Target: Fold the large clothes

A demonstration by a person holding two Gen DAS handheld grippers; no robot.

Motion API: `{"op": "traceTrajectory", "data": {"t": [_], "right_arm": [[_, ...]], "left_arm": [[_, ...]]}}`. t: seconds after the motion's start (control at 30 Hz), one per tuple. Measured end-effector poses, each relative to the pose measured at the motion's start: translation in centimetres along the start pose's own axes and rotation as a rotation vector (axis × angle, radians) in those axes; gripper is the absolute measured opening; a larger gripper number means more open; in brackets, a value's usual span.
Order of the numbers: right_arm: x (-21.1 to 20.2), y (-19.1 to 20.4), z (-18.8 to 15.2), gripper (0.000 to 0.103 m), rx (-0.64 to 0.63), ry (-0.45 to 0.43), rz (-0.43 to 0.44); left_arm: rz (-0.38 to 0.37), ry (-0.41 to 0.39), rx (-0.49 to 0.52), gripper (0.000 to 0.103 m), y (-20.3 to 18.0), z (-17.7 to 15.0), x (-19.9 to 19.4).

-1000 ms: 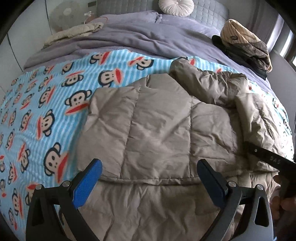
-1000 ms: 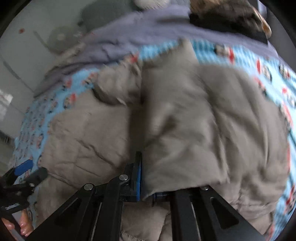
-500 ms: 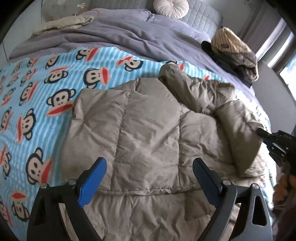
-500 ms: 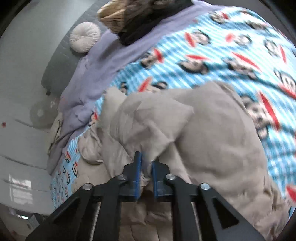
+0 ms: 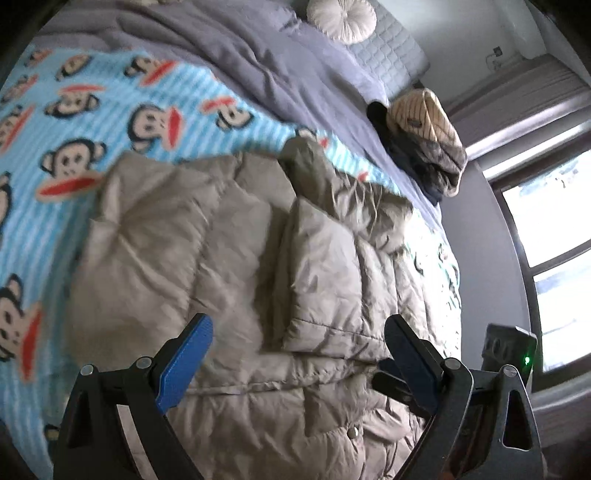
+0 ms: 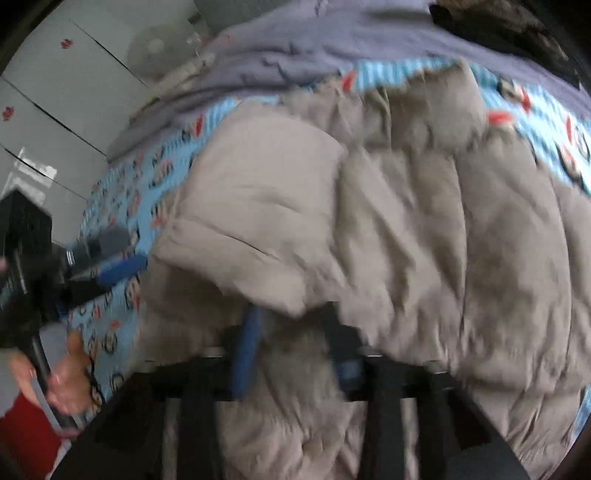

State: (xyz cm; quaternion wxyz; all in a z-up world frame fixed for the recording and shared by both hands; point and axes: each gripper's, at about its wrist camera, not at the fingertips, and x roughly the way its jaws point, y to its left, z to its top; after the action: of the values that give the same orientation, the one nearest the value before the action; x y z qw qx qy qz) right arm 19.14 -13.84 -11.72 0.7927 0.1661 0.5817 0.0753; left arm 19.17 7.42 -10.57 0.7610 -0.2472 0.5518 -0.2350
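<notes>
A large beige puffer coat (image 5: 229, 258) lies spread on the monkey-print blanket (image 5: 92, 107), with both sleeves folded in over its body. My left gripper (image 5: 295, 350) is open and empty, hovering above the coat's lower part. In the blurred right wrist view the coat (image 6: 424, 221) fills the frame. My right gripper (image 6: 295, 343) has its jaws parted, with the folded sleeve's edge (image 6: 258, 258) lying just over its tips. The right gripper also shows at the lower right of the left wrist view (image 5: 509, 354).
A grey duvet (image 5: 240, 55) and a round cushion (image 5: 341, 16) lie at the head of the bed. A pile of other clothes (image 5: 424, 136) sits at the far right bed edge. A window (image 5: 546, 240) is on the right. The left gripper (image 6: 74, 266) shows in the right view.
The right gripper carried the right sleeve across onto the coat's body and opened, letting it go. The left gripper swung right, staying open.
</notes>
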Motion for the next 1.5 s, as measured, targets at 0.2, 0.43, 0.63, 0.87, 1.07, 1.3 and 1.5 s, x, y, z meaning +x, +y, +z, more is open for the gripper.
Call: {"op": "traceTrajectory", "data": {"t": [0.2, 0.43, 0.63, 0.87, 1.07, 1.3, 1.5], "right_arm": [[-5.1, -11.3, -4.0, 0.056, 0.358, -0.048, -0.003], [-9.3, -22.0, -6.1, 0.051, 0.762, -0.237, 0.057], [-9.6, -22.4, -3.0, 0.009, 0.651, -0.251, -0.013], [-5.7, -22.7, -3.6, 0.009, 0.590, -0.173, -0.069], [-6.2, -22.8, -3.8, 0.009, 0.580, -0.179, -0.067], [-6.7, -21.4, -3.5, 0.012, 0.527, -0.160, -0.106], [-10.7, -16.9, -2.8, 0.052, 0.288, -0.070, 0.008]], "left_arm": [[0.020, 0.073, 0.007, 0.095, -0.2, -0.2, 4.2], [0.027, 0.120, 0.078, 0.016, -2.9, 0.1, 7.2], [0.075, 0.069, 0.149, 0.015, -3.2, -1.9, 5.0], [0.141, 0.101, 0.110, 0.015, -0.9, -2.4, 4.3], [0.258, 0.004, 0.182, 0.015, -1.9, -1.3, -1.1], [0.329, 0.030, 0.301, 0.015, -5.6, 1.0, 5.3], [0.375, 0.078, 0.275, 0.015, -3.1, 0.1, 8.1]]}}
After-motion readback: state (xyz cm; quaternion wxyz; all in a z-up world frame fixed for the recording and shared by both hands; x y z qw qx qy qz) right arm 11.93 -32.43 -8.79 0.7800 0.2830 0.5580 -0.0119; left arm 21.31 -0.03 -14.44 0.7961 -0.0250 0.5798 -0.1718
